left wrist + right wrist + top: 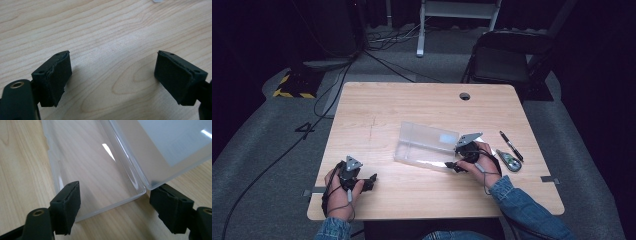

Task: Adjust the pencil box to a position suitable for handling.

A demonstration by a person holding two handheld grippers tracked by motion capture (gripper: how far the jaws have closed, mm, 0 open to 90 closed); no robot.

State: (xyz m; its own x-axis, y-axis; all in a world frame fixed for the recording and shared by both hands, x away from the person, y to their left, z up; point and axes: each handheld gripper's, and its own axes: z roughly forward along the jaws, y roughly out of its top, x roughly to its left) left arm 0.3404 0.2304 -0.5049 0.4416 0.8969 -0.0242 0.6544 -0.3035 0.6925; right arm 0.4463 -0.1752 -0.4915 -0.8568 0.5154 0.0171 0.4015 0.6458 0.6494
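Clear plastic case [427,145] lay open on the tabletop [377,110].
It looked light, stiff and slippery; the right hand-held gripper [112,207] stood released around its near corner, the left hand-held gripper [112,77] released, empty.

My left gripper [373,177] rests low at the near left, jaws spread wide, nothing between them. My right gripper [451,164] points left across my front, jaws also wide apart, wrist bent inward, denim sleeve showing.
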